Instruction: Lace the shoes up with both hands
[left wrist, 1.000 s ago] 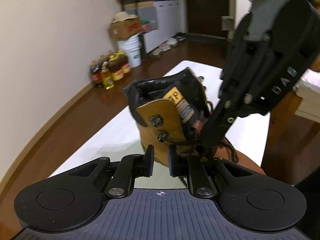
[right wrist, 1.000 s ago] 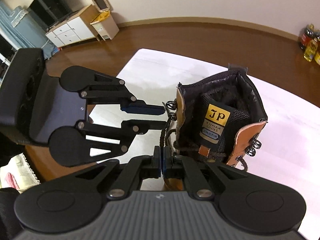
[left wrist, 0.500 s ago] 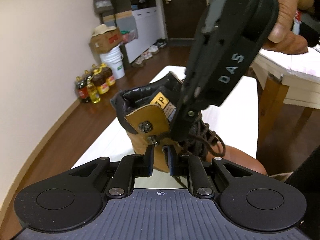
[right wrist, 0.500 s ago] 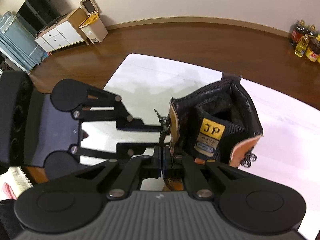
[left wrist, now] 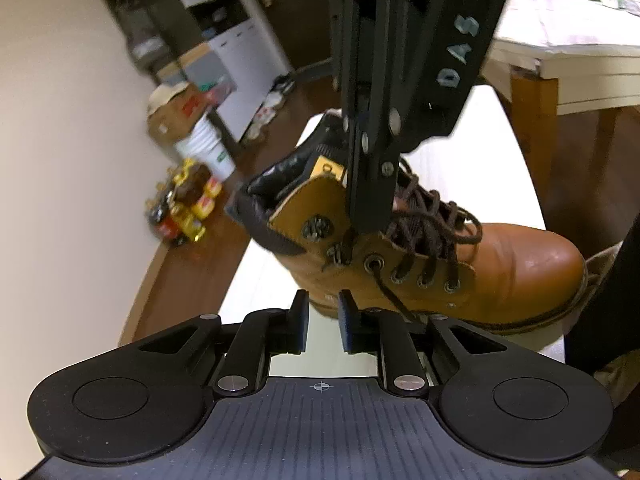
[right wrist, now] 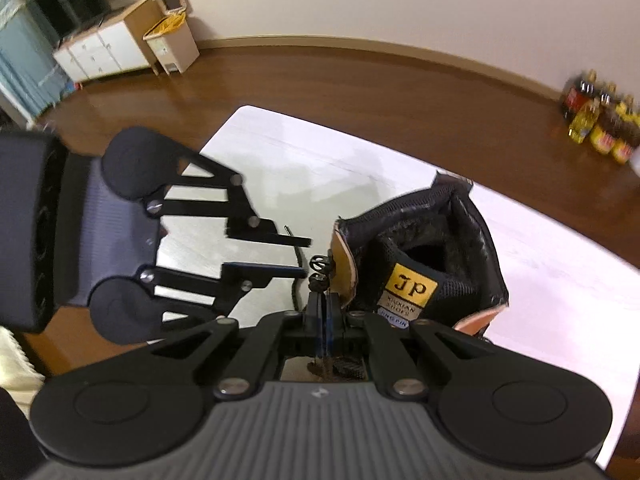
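From my left gripper [left wrist: 323, 322] I see its jaws opening, with nothing pressed between the pads; the brown lace [left wrist: 394, 298] runs down just to the right of the right pad, loose. Directly ahead of these jaws stands the tan leather boot [left wrist: 500, 276] on the white table [left wrist: 264, 264], its toe to the right. My right gripper [left wrist: 347, 254] comes down from above onto the boot's side, and its jaws are closed flat, apparently pinching the lace at the lower hook [left wrist: 335, 255]; whether the lace is really between them I cannot tell. In the right wrist view the two hooks [right wrist: 319, 271] sit just in front of the closed tips, the boot collar to the right of them. I think the risk is this: the left side has let go, so if the right grip is weak the lace can slip off the hook and the tension is lost. A sideways pull may also tip the boot. The left gripper points moderately down, the right one steeply down.
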